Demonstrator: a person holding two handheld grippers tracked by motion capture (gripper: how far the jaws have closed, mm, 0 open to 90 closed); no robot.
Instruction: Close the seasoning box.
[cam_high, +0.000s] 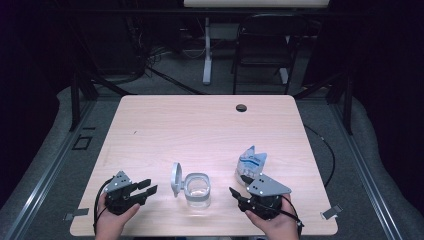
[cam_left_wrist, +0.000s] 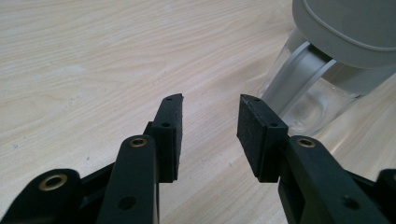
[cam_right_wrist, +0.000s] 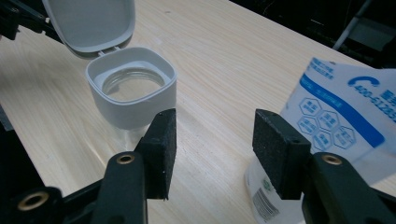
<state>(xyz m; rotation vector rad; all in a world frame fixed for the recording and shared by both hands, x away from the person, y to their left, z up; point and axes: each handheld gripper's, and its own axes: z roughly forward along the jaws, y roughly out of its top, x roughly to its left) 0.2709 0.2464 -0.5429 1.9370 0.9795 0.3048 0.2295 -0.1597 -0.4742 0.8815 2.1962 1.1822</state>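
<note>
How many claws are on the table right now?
2: the left claw at the near left beside the open jar, the right claw at the near right by the pouch.

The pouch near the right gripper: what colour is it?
White pouch with blue print; the right gripper view shows it best.
</note>
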